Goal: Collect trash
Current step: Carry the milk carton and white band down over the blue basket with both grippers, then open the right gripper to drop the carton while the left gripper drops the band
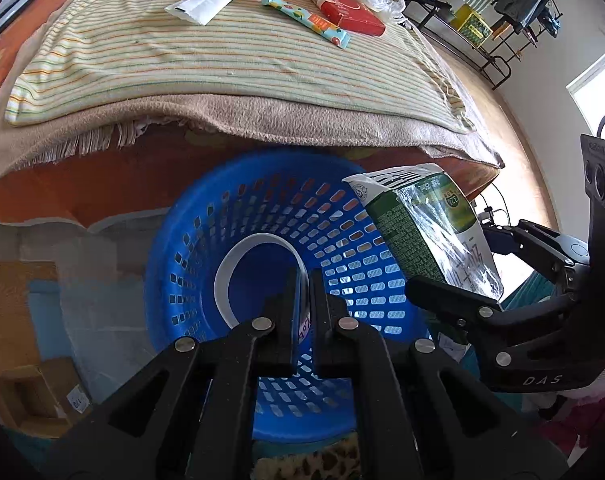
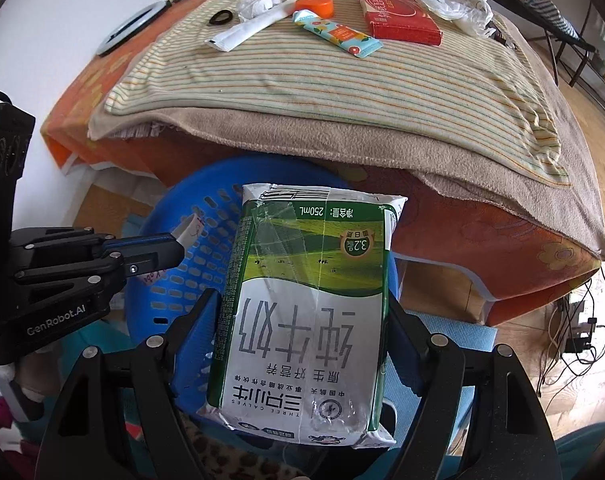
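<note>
Pinching a thin white strip of paper (image 1: 302, 296), the left gripper (image 1: 302, 300) has its two fingers pressed nearly together, and the strip stands edge-on in the narrow gap between them. From there the strip curls away in a loop down inside the blue basket (image 1: 190, 264), whose perforated wall fills the middle of the left wrist view. In the right wrist view the same gripper (image 2: 174, 248) reaches in from the left, a scrap of paper (image 2: 190, 230) with red marks sticking out past its tips over the basket (image 2: 170, 216).

Further right, the right gripper (image 2: 302, 320) holds a milk carton (image 2: 306, 300) clamped between its spread fingers, one pressing each narrow side. The carton is green and white, taped over with clear film, creased at its ends, and its print reads upside down. Its long axis runs straight out along the fingers, the far end poking over the basket rim toward the bed (image 2: 502, 240). In the left wrist view the carton (image 1: 430, 224) leans up and to the left above the basket's right edge.

On the striped blanket (image 2: 342, 92) lie crumpled tissue (image 2: 256, 2), an orange lid (image 2: 316, 6), a snack wrapper (image 2: 338, 36) and a red box (image 2: 398, 20).
</note>
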The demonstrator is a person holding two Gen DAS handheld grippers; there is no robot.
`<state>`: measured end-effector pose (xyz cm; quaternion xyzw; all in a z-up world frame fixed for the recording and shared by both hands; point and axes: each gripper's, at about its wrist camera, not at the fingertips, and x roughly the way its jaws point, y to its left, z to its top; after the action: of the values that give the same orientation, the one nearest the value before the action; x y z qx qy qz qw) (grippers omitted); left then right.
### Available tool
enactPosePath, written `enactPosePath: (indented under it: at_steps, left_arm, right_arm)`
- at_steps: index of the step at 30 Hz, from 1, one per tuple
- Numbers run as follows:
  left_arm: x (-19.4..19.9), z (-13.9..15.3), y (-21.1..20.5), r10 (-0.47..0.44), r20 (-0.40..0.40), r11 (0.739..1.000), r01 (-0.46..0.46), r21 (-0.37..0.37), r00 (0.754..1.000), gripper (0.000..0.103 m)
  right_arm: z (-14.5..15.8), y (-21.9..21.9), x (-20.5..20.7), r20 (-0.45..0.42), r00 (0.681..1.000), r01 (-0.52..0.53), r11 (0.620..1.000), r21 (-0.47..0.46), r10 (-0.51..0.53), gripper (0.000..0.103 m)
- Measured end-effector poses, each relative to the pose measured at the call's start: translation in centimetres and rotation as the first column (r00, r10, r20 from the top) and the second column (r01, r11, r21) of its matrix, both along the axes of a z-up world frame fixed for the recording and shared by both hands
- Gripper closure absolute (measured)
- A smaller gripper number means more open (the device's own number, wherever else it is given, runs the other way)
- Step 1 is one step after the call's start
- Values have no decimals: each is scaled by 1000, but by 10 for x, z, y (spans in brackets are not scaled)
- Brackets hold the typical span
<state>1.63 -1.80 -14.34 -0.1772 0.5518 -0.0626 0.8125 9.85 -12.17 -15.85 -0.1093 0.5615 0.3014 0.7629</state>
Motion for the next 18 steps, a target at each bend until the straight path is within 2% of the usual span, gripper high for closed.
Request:
enactPosePath:
  at_steps: [11, 13, 14, 15, 17, 18]
  left_arm:
    - [-7, -30, 2, 12, -65, 1000, -11, 29, 998, 101]
    - [-7, -32, 2, 15, -72, 999, -13, 34, 997, 99]
    - [-7, -33, 2, 17, -75, 999, -14, 37, 997, 90]
    - [-7, -34, 3, 19, -75, 999, -16, 41, 997, 76]
    - [-9, -33, 3, 28, -66, 998, -24, 50, 997, 64]
    - [-8, -33, 3, 29, -64, 998, -26, 53, 998, 64]
  right_arm:
    - [-24, 6, 0, -58, 998, 0, 999, -50, -3, 26]
    - [-28, 6, 4, -76, 997, 8, 998, -60, -13, 26]
    - [-30, 6, 6, -83, 996, 13, 998, -66, -19, 26]
    - [-32, 5, 6, -89, 996, 18, 997, -70, -24, 26]
    - [-34, 3, 7, -100, 994, 27, 997, -71, -34, 26]
    - [-36, 3, 7, -104, 994, 31, 997, -72, -38, 26]
